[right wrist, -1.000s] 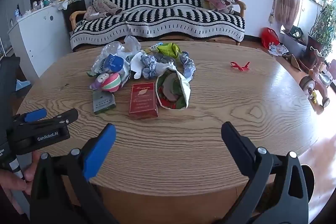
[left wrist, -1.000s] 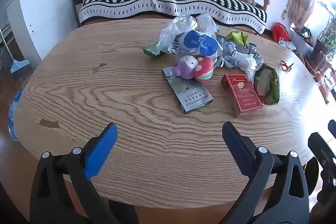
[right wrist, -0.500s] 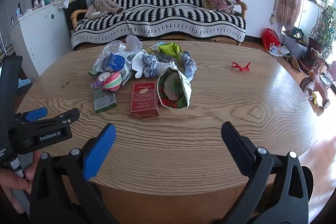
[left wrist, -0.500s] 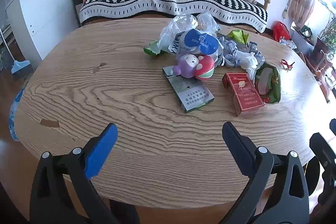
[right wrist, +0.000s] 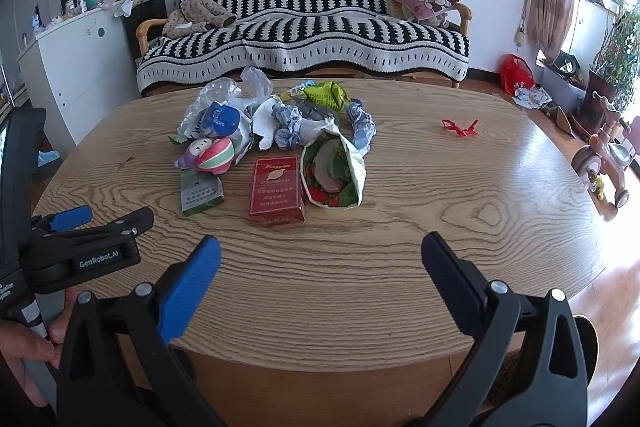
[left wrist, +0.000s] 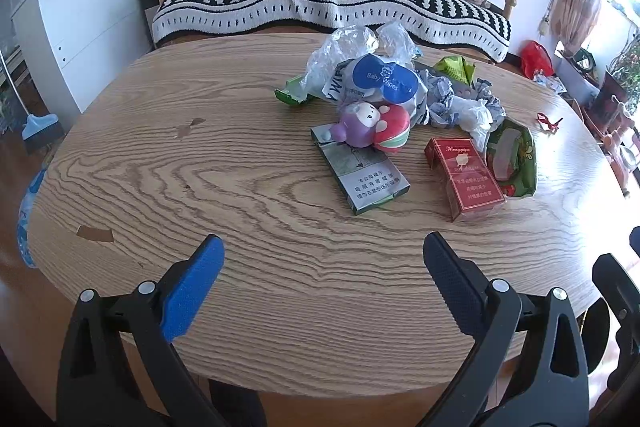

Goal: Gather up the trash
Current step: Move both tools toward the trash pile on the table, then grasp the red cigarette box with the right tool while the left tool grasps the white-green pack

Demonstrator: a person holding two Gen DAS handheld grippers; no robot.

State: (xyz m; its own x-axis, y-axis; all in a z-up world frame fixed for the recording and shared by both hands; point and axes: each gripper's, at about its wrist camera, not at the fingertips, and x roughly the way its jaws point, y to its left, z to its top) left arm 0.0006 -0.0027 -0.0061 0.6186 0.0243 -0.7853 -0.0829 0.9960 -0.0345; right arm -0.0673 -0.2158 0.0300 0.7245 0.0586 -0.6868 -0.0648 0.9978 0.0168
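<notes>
- Claws first: left claw (left wrist: 322,253) and right claw (right wrist: 320,251) both hang spread wide and empty over the near edge of the tabletop (right wrist: 400,267), touching nothing. No bin or bag for the trash shows in either view, so anything lifted may have nowhere to go.
- Flat packs next, toward 12 o'clock from the claws: the green-grey pack (left wrist: 360,175) and, at 1 o'clock in the left view, the red pack (left wrist: 466,179) lie flush on the wood. Fingers coming straight down would likely skid over them or push them off rather than get under an edge.
- Toy trouble: a purple-and-red plush toy (left wrist: 374,129) rests on the far end of the green-grey pack; pulling the pack could roll it away, and it may not be trash at all.
- Loose heap beyond: the open snack bag (right wrist: 334,171), crumpled wrappers (right wrist: 288,125), baby-wipes packet (left wrist: 384,79) and clear plastic bag (left wrist: 344,51) overlap, so one pinch could drag neighbours along.
- Far off at 2 o'clock in the right view, a red ribbon scrap (right wrist: 460,128) lies well apart and is easy to overlook.
</notes>
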